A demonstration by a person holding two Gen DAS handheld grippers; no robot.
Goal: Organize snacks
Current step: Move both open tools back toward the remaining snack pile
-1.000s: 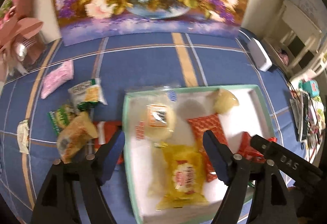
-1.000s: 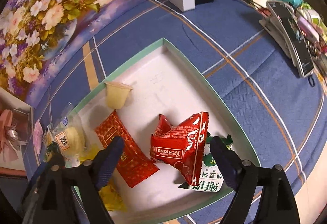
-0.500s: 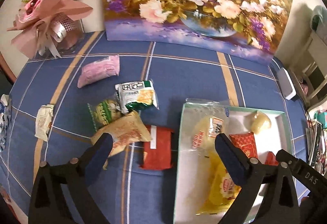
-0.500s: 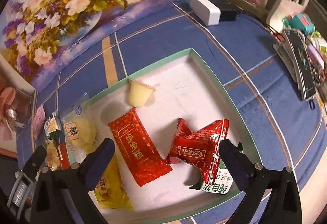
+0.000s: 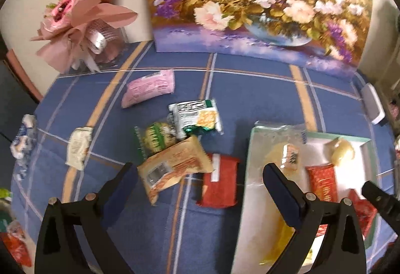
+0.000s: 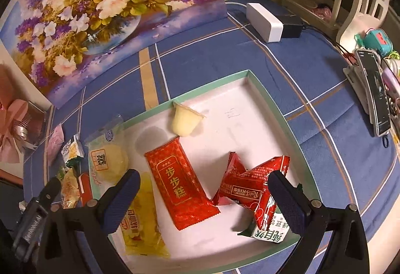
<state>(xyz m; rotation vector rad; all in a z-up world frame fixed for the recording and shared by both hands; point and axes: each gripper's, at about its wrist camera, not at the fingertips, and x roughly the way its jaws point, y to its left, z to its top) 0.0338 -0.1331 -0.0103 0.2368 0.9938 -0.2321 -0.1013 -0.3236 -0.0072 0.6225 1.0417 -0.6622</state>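
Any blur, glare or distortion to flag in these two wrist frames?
Left wrist: slightly soft; glare washes out the green-rimmed white tray; fisheye curves the blue plaid tablecloth. Right wrist: sharper, print on the long red foil packet readable; dark vignette in the corners.

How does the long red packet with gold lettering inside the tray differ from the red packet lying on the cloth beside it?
The long red packet lies inside the tray on its white floor; the red packet on the cloth lies outside, on the blue tablecloth. The first shows gold lettering in a frame; the second shows a white strip. The first is narrow and long; the second looks squarer. Both are red, flat and untouched.
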